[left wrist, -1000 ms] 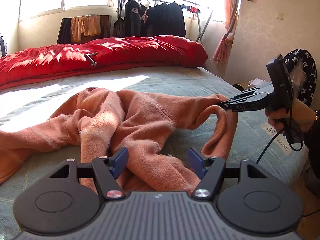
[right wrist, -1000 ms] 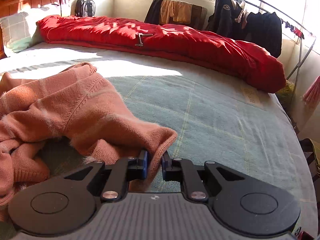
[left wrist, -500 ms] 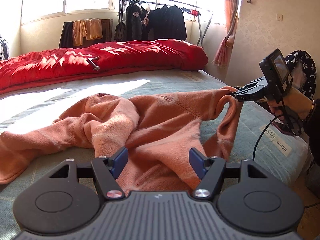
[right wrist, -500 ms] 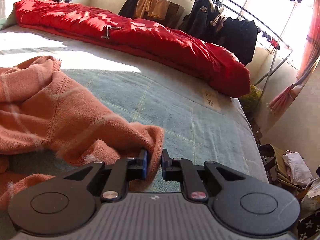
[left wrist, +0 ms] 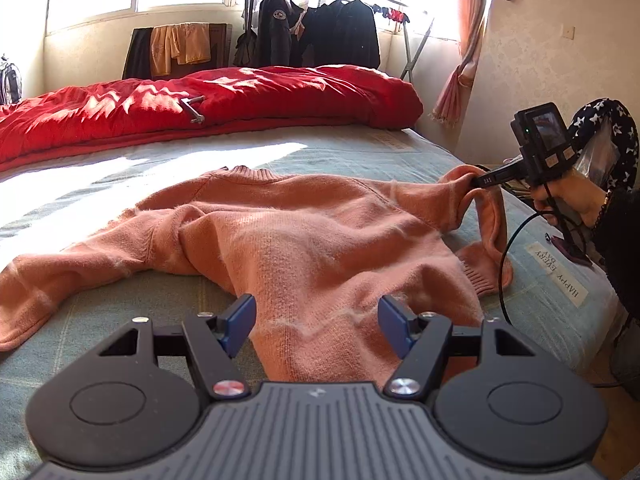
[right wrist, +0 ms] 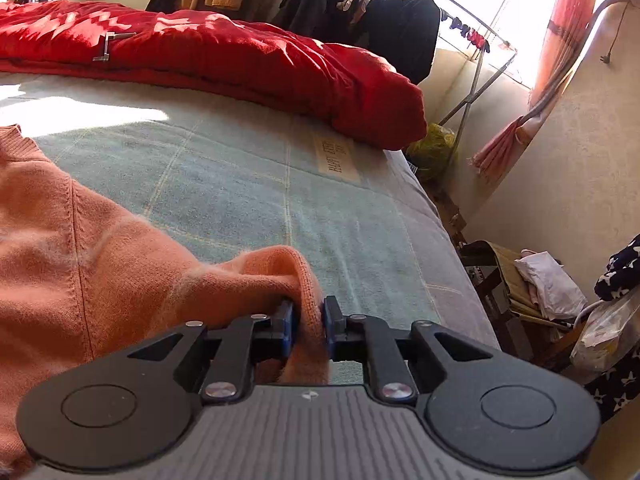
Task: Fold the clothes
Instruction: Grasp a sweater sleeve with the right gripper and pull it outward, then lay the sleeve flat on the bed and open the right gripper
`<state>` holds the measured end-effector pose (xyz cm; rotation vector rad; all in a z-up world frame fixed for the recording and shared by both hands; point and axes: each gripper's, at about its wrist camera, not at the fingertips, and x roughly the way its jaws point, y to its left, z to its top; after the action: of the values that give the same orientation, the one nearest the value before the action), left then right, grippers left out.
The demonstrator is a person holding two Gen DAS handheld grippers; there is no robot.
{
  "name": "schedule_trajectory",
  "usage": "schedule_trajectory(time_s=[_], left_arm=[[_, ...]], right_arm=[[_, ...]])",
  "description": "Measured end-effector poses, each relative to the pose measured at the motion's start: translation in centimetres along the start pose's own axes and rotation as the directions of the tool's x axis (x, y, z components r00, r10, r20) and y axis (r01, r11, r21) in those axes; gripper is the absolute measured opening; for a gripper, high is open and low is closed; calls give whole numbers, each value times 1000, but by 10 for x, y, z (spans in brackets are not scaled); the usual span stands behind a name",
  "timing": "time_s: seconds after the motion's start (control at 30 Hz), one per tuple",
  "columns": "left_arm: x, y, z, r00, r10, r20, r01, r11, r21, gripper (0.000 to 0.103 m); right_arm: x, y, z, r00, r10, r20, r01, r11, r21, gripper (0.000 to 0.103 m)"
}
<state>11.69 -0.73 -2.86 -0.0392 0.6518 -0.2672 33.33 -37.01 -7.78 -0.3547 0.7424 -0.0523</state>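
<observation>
A fuzzy salmon-pink sweater (left wrist: 304, 240) lies spread on the grey-green bed cover (left wrist: 360, 156), collar toward the far side. My left gripper (left wrist: 318, 322) hovers open over the sweater's near hem, its blue pads apart and pressing nothing. My right gripper (right wrist: 308, 320) pinches the sweater's right sleeve (right wrist: 256, 276) near the cuff; its jaws are opening, with the fabric still filling the gap between the pads. In the left wrist view the right gripper (left wrist: 480, 181) holds that sleeve (left wrist: 460, 192) lifted at the bed's right edge, the cuff (left wrist: 486, 268) hanging down onto the cover.
A red quilt (left wrist: 240, 96) runs along the far side of the bed with a small metal tool (left wrist: 194, 110) on it. A clothes rack with dark jackets (left wrist: 320, 36) stands by the window. Right of the bed are a chair with laundry (right wrist: 540, 284) and the wall.
The right gripper pulled the sleeve out to the right, and the bunched sweater spread out flatter. Its pads stand slightly wider on the sleeve. The left gripper stayed put and open.
</observation>
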Motion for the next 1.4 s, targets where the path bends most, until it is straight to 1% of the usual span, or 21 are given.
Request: schedule_trajectory(time_s=[0.07, 0.17, 0.27, 0.3, 0.4, 0.5, 0.57, 0.63, 0.67, 0.7, 0.73, 0.77, 0.8, 0.83, 0.87, 0.93, 1.03, 1.17, 1.23, 1.3, 1.4], left_arm=[[1, 0, -1, 1000, 1, -5, -1, 1000, -2, 68], [1, -3, -3, 1000, -3, -9, 3, 1000, -3, 68], [0, -8, -5, 1000, -14, -13, 14, 1000, -1, 68], [0, -10, -6, 1000, -19, -15, 19, 1000, 0, 70], [0, -18, -9, 999, -35, -23, 35, 999, 14, 71], [-1, -25, -11, 998, -50, -25, 51, 998, 26, 71], [0, -29, -11, 998, -57, -30, 58, 998, 29, 71], [1, -32, -12, 998, -58, -35, 59, 998, 33, 71], [1, -33, -12, 998, -58, -37, 59, 998, 38, 71], [1, -34, -12, 998, -57, -39, 59, 997, 42, 71], [0, -35, -12, 998, -56, -39, 57, 997, 44, 71], [0, -35, -12, 998, -54, -40, 56, 997, 45, 71], [-1, -35, -12, 998, -52, -40, 54, 998, 45, 71], [-1, -34, -13, 998, -50, -41, 52, 998, 45, 71], [-1, -33, -12, 998, -47, -42, 49, 998, 44, 71], [0, -31, -13, 998, -42, -44, 44, 998, 38, 71], [1, -29, -14, 998, -44, -45, 45, 998, 31, 71], [1, -29, -14, 998, -53, -44, 55, 998, 30, 71], [1, -29, -14, 997, -58, -42, 59, 998, 29, 71], [1, -30, -14, 997, -61, -38, 62, 998, 27, 71], [2, -31, -16, 997, -66, -41, 67, 998, 21, 71]], right_arm=[[-8, -2, -9, 999, 43, 6, -43, 999, 32, 29], [-27, -9, -21, 995, 99, 22, -100, 992, 72, 33], [-50, -19, -38, 983, 180, 42, -184, 975, 127, 56], [-56, -21, -45, 980, 196, 45, -201, 970, 137, 60], [-65, -23, -69, 977, 213, 26, -215, 965, 152, 60], [-61, -24, -94, 969, 249, -10, -241, 948, 205, 60], [-54, -25, -106, 959, 283, -22, -267, 925, 271, 60], [-45, -26, -117, 945, 327, -31, -296, 888, 352, 60], [-38, -25, -122, 936, 350, -37, -310, 869, 387, 60], [-34, -23, -124, 931, 363, -41, -319, 860, 398, 57], [-33, -21, -124, 931, 363, -41, -320, 863, 392, 53], [-32, -18, -125, 931, 363, -41, -321, 865, 386, 40], [-30, -16, -126, 931, 363, -42, -322, 867, 381, 31], [-31, -15, -125, 933, 358, -44, -317, 873, 371, 28], [-33, -16, -123, 938, 344, -45, -307, 882, 359, 21], [-38, -21, -118, 948, 316, -44, -285, 899, 332, 19], [-43, -37, -111, 969, 241, -53, -212, 923, 320, 17], [-54, -67, -99, 995, 92, -38, -76, 948, 308, 16], [-63, -72, -93, 999, 39, -13, -34, 960, 279, 16], [-73, -69, -88, 999, 32, 23, -37, 967, 253, 16], [-79, -43, -84, 994, 94, 56, -102, 978, 184, 17]])
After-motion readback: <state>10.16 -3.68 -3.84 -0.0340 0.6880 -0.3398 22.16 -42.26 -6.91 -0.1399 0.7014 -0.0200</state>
